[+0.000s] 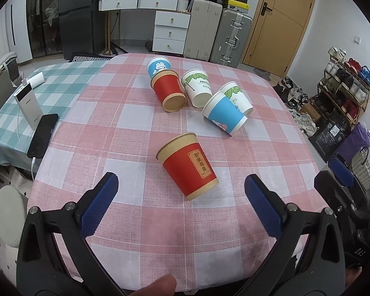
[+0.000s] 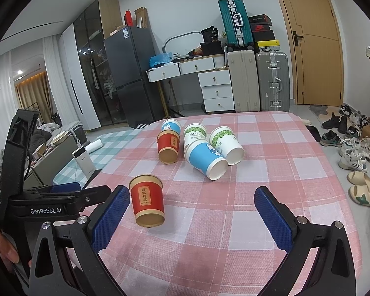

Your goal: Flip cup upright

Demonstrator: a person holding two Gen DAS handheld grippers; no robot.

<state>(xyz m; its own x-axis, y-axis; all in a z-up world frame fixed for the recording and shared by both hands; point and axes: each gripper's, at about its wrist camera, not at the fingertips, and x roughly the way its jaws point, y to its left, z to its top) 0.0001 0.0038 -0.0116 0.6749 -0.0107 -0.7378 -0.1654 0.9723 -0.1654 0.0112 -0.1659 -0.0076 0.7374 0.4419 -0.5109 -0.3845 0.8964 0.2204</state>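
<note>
Several paper cups lie on their sides on a pink checked tablecloth [image 1: 125, 128]. The nearest is a red cup with a kraft rim [image 1: 188, 166], also in the right wrist view [image 2: 148, 201]. Behind it lie another red cup [image 1: 169, 92], a blue rabbit cup [image 1: 157, 66], two white cups with green leaves [image 1: 197, 88], and a blue cup [image 1: 224, 113]. My left gripper [image 1: 181, 190] is open, just short of the near red cup. My right gripper [image 2: 192, 199] is open, with the near red cup by its left finger. The left gripper's body [image 2: 49, 204] shows at the left of the right wrist view.
A black phone [image 1: 43, 135] and a white power bank [image 1: 28, 108] lie on a green checked cloth at the left. Drawers, suitcases [image 1: 231, 37] and a door stand behind the table. Shoes and a rack [image 1: 342, 93] are on the right.
</note>
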